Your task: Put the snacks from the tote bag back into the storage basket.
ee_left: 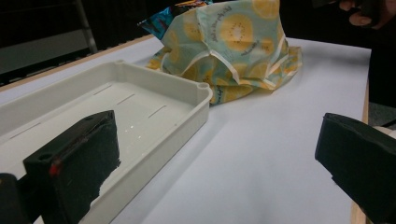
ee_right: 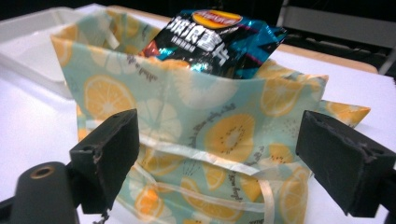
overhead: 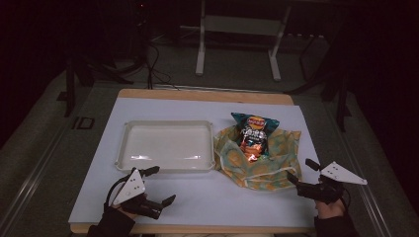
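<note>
A drawstring cloth bag (overhead: 259, 163) printed with orange slices lies open on the white table cover, right of centre. A blue chips packet (overhead: 253, 131) stands in it, its top sticking out. My right gripper (overhead: 302, 172) is open at the bag's near right corner, jaws either side of the edge and not touching. In the right gripper view the bag (ee_right: 187, 116) and chips packet (ee_right: 217, 39) sit just beyond the open right gripper (ee_right: 218, 123). My left gripper (overhead: 159, 185) is open and holds nothing, just in front of the empty white tray (overhead: 123, 148). In the left gripper view, one jaw of the left gripper (ee_left: 215, 133) overlaps the tray (ee_left: 196, 100).
The white cover (overhead: 207, 197) lies on a wooden table whose edge (overhead: 197, 95) shows at the back. A white metal stand (overhead: 237, 29) is on the floor beyond. A hand (ee_left: 369, 11) with the other gripper appears past the bag (ee_left: 233, 51).
</note>
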Demonstrator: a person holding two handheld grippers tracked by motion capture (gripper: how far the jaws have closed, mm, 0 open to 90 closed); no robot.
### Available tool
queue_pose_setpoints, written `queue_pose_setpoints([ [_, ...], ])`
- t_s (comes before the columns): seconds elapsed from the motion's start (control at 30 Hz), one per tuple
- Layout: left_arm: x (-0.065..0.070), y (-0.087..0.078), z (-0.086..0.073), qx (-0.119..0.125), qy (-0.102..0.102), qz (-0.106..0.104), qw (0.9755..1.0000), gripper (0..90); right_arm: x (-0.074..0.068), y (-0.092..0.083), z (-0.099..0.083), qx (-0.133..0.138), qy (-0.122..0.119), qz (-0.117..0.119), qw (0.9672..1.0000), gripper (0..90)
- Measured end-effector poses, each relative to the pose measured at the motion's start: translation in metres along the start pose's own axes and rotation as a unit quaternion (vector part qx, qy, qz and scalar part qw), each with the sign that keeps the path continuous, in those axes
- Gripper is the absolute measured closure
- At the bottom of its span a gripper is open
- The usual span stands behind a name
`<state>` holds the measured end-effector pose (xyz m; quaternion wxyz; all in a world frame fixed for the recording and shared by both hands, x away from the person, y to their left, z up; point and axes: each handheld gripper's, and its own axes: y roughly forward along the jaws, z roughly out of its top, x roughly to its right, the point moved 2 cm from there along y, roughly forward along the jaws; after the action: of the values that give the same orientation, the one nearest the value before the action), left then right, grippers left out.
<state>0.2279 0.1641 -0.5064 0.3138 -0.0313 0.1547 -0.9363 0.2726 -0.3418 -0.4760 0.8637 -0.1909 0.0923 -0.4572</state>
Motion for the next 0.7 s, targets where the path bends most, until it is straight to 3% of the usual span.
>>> queue_pose_setpoints([
  [0.07,0.001,-0.001,0.000,0.001,0.003,0.001,1.0000,0.3,0.000,0.001,0.000,-0.003,-0.004,-0.002,1.0000,13.2],
  [0.37,0.006,-0.003,-0.001,-0.001,0.006,-0.006,1.0000,0.3,-0.002,-0.004,0.007,-0.033,-0.019,0.045,0.9983,10.9],
  [0.53,0.007,-0.001,-0.001,-0.005,0.005,-0.010,0.9999,0.3,-0.003,-0.010,0.017,-0.024,-0.027,0.047,0.9982,10.9],
  [0.6,0.007,0.000,-0.001,-0.005,0.005,-0.010,0.9999,0.3,-0.005,-0.012,0.023,-0.015,-0.029,0.064,0.9974,10.9],
  [0.7,0.007,0.001,-0.001,-0.006,0.005,-0.013,0.9999,0.3,-0.007,-0.012,0.028,-0.015,-0.036,0.063,0.9972,10.9],
])
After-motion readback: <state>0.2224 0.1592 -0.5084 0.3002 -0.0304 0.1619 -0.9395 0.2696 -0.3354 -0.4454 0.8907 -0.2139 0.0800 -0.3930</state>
